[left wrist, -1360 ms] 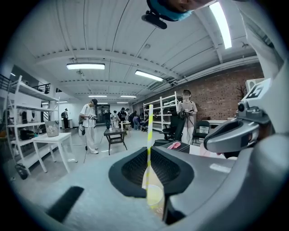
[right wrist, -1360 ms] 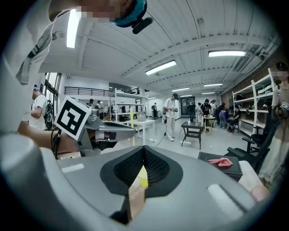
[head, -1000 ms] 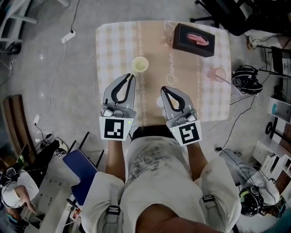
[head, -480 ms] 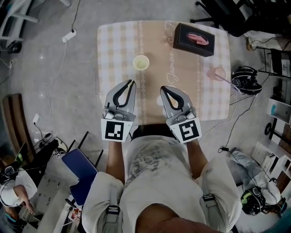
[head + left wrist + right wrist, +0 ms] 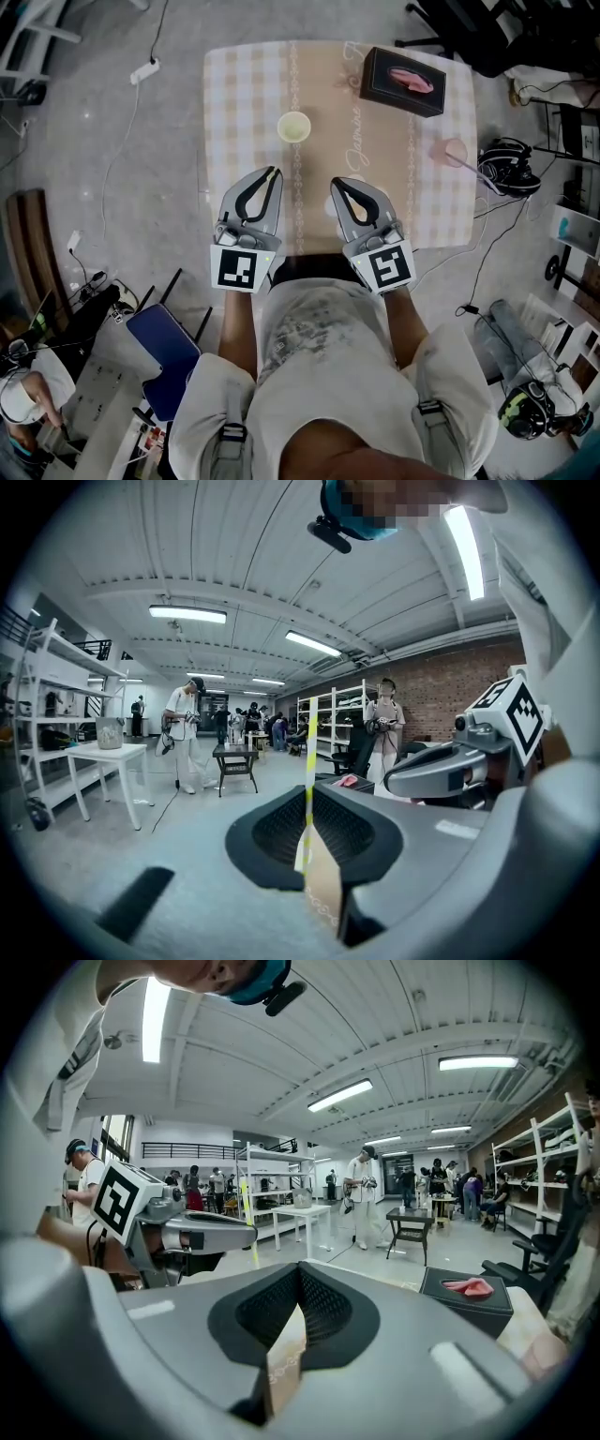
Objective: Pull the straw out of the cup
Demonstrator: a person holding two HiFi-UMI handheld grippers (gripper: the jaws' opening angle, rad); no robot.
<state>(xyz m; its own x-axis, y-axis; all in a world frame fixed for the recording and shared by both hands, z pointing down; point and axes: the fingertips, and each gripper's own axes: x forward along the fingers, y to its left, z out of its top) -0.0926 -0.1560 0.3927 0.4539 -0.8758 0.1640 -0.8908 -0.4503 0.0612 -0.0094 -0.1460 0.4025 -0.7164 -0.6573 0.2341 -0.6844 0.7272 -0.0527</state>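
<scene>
Seen from the head view, the left tool (image 5: 273, 172) sits just left of the frame's centre, over the near half of the tabletop (image 5: 244, 94). Its tips point up the frame toward the cup (image 5: 293, 126). The cup stands alone on the checked cloth, clear of the tool tips, and its pale mouth is open to the camera.

In the left gripper view the left tool (image 5: 307, 782) has its dark pads pinched on the straw (image 5: 308, 742). The straw is thin with yellow and white stripes and stands upright in the middle of the frame, rising above the tips. It is out of the cup and held in the air. In the head view it is too small to make out clearly at the tips.

The right tool (image 5: 336, 182) lies just right of centre, parallel to the left one and apart from it. In the right gripper view the right tool (image 5: 298, 1269) has its pads pressed together with nothing between them. Only a sliver of patterned cloth shows below the tips.

A black box (image 5: 403, 82) with something pink on top sits at the upper right of the tabletop. It also appears at the right of the right gripper view (image 5: 466, 1299). A pink cup (image 5: 454, 152) stands near the tabletop's right edge, well apart from both tools.
</scene>
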